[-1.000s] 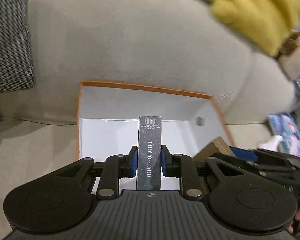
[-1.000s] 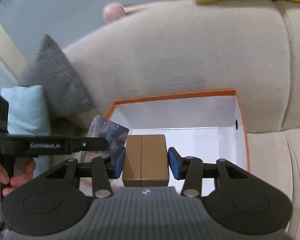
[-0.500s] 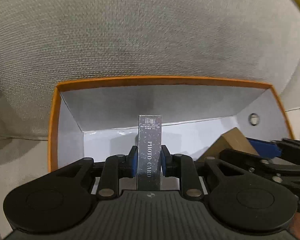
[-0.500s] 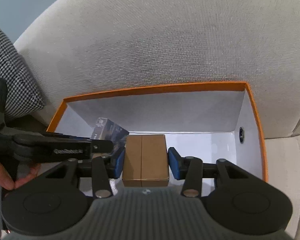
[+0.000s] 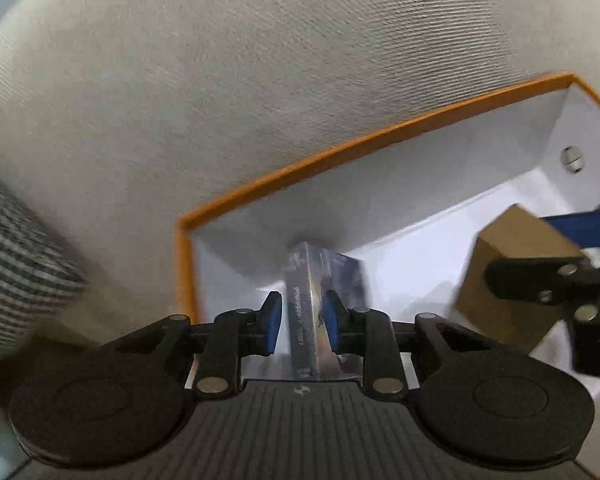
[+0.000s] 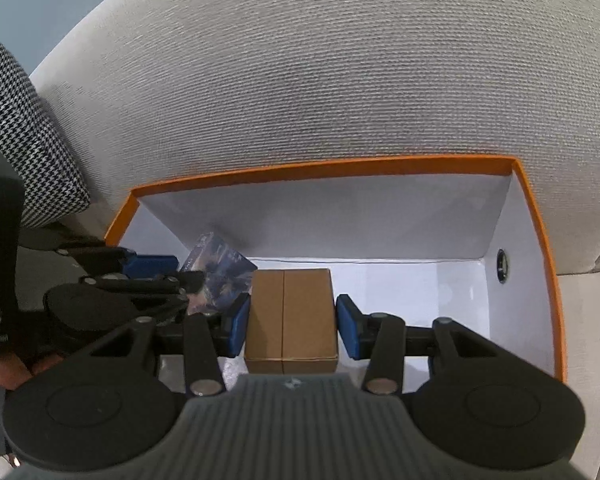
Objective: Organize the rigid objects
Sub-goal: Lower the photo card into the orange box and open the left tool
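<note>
An orange-rimmed white box (image 5: 340, 148) (image 6: 320, 168) sits open on the sofa. My left gripper (image 5: 302, 320) points down into its far left corner, and its jaws are opening. The dark photo card box (image 5: 340, 276) (image 6: 220, 268) stands between the pads, turned slightly, with a thin gap at the left pad. My right gripper (image 6: 292, 328) is shut on a brown cardboard box (image 6: 290, 312) (image 5: 512, 240) and holds it over the white floor, right of the card box. In the right wrist view the left gripper's fingers (image 6: 152, 266) show at the left.
The beige sofa back (image 5: 260, 60) (image 6: 340, 80) rises right behind the orange box. A houndstooth cushion (image 5: 16, 248) (image 6: 16, 132) lies to the left. A round grommet (image 6: 502, 266) sits in the box's right wall. A hand (image 6: 4, 368) grips the left tool.
The left gripper rolled and sank into the orange box's left corner. Its pads spread a little and the card box turned between them. The right gripper came lower with the brown box.
</note>
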Motion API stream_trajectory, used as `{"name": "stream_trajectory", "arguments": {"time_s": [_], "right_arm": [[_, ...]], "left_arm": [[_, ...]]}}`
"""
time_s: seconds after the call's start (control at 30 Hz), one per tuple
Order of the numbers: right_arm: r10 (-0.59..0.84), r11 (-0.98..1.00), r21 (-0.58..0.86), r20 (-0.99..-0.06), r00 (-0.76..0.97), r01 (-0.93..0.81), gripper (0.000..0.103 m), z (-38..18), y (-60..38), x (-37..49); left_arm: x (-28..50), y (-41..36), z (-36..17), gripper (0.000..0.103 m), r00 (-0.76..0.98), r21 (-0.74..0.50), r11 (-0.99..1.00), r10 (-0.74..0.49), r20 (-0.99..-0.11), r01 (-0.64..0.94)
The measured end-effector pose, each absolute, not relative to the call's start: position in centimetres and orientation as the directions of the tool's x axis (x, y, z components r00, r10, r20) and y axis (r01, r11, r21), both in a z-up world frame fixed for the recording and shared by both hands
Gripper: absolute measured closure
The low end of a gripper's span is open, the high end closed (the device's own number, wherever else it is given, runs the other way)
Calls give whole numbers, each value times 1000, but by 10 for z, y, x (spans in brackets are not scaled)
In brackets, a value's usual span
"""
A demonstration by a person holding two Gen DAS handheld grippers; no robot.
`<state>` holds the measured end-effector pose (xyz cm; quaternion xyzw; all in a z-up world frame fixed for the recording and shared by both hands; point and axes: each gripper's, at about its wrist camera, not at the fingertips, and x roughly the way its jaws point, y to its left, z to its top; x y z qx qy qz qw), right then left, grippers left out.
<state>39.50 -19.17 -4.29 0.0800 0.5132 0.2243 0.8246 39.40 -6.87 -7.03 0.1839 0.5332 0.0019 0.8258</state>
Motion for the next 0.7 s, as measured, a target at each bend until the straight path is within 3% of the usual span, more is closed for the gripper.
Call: {"name": "stream_trajectory", "arguments": {"time_s": [0.07, 0.27, 0.43, 0.7], "right_arm": [[448, 888, 355, -813, 373, -292, 56, -43, -187, 395], [418, 898, 313, -826, 378, -310, 56, -43, -171, 397], [364, 918, 260, -854, 373, -300, 56, -52, -142, 410], [330, 931, 239, -872, 361, -274, 56, -68, -102, 422]], "left_arm": [[389, -66, -68, 72, 449, 334, 922, 218, -866, 197], [361, -43, -35, 72, 522, 153, 979, 59, -851, 138], [345, -18, -16, 72, 550, 58, 997, 22, -835, 48], [330, 4, -30, 72, 511, -92, 996, -90, -855, 22]]}}
